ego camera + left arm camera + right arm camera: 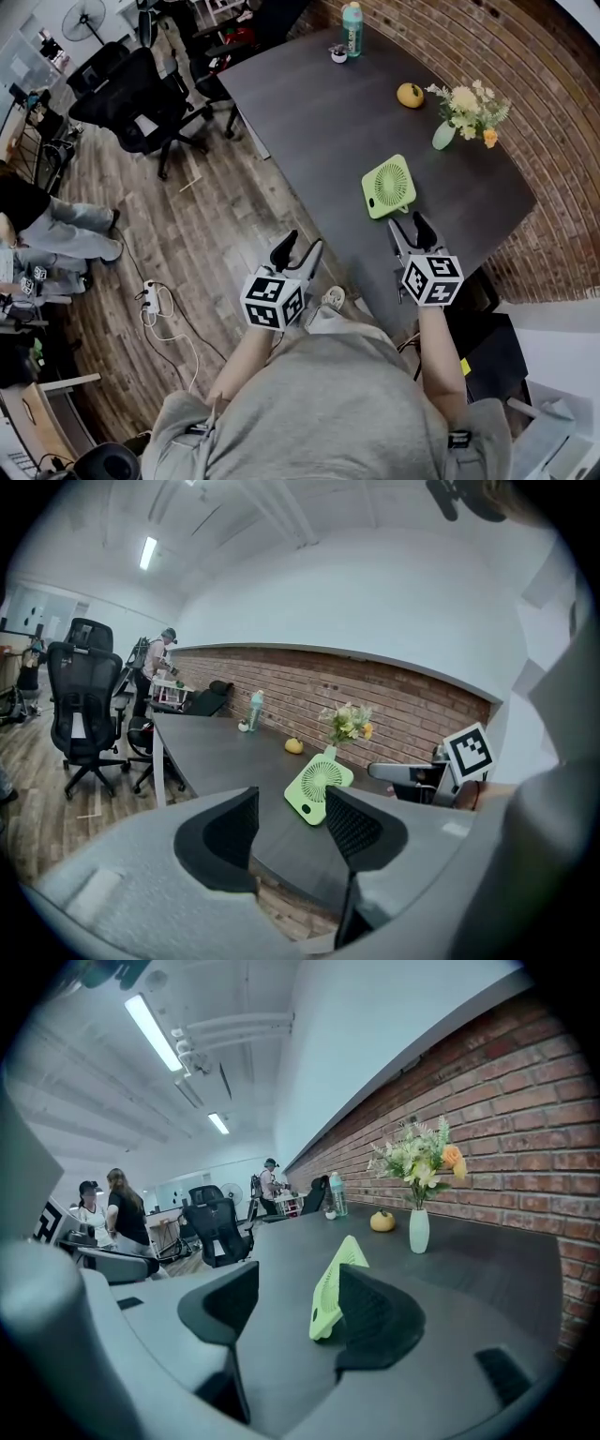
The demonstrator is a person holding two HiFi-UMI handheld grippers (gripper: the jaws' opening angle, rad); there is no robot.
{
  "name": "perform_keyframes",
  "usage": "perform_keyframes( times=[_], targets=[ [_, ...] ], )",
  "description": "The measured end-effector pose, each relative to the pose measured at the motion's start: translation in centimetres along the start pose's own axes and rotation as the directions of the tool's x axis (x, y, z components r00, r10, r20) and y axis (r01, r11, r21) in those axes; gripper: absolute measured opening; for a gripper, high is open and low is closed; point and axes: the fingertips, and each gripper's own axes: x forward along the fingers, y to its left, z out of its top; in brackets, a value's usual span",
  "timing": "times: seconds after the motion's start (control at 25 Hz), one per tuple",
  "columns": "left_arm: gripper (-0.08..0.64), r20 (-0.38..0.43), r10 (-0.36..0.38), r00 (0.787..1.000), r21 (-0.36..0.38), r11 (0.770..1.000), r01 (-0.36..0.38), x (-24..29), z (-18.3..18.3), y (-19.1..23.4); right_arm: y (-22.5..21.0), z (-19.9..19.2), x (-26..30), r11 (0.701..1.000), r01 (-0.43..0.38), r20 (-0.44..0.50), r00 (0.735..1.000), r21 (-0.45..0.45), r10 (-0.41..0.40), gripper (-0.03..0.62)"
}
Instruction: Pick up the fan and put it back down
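Observation:
A small light-green square fan stands tilted on the dark table near its front edge. It shows again as the green fan past the left jaws and as the fan edge-on ahead of the right jaws. My right gripper is open, just short of the fan, nothing between its fingers. My left gripper is open too, off the table's edge to the fan's left, over the floor.
On the table stand a vase of flowers, a yellow-orange fruit, a teal bottle and a small cup. Office chairs sit on the wood floor at left. A brick wall runs along the table's far side.

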Motion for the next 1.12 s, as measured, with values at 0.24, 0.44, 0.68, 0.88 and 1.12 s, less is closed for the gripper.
perform_keyframes(
  times=[0.24,0.44,0.68,0.88,1.12],
  targets=[
    [0.212,-0.027,-0.013,1.000,0.000,1.000,0.013,2.5,0.2,1.0,-2.3,-0.2,2.5,1.000,0.028,-0.023,0.999,0.005,-0.028,0.255],
    [0.212,-0.044,-0.022,0.999,-0.007,1.000,0.022,4.4,0.5,1.7,-4.1,-0.5,4.3,0.999,0.049,-0.048,0.998,0.010,-0.049,0.256],
    [0.212,-0.066,-0.035,0.997,-0.013,0.999,0.035,6.5,0.5,2.0,-6.0,-1.1,6.3,0.998,0.062,-0.081,0.995,0.022,-0.060,0.258],
    [0.212,-0.081,-0.043,0.996,-0.014,0.999,0.042,7.9,0.5,2.1,-7.0,-1.8,7.8,0.998,0.057,-0.105,0.993,0.036,-0.053,0.261],
    [0.212,-0.099,-0.043,0.994,-0.014,0.999,0.042,9.0,0.4,2.5,-7.8,-2.4,9.8,0.997,0.047,-0.126,0.991,0.056,-0.040,0.267]
  ],
)
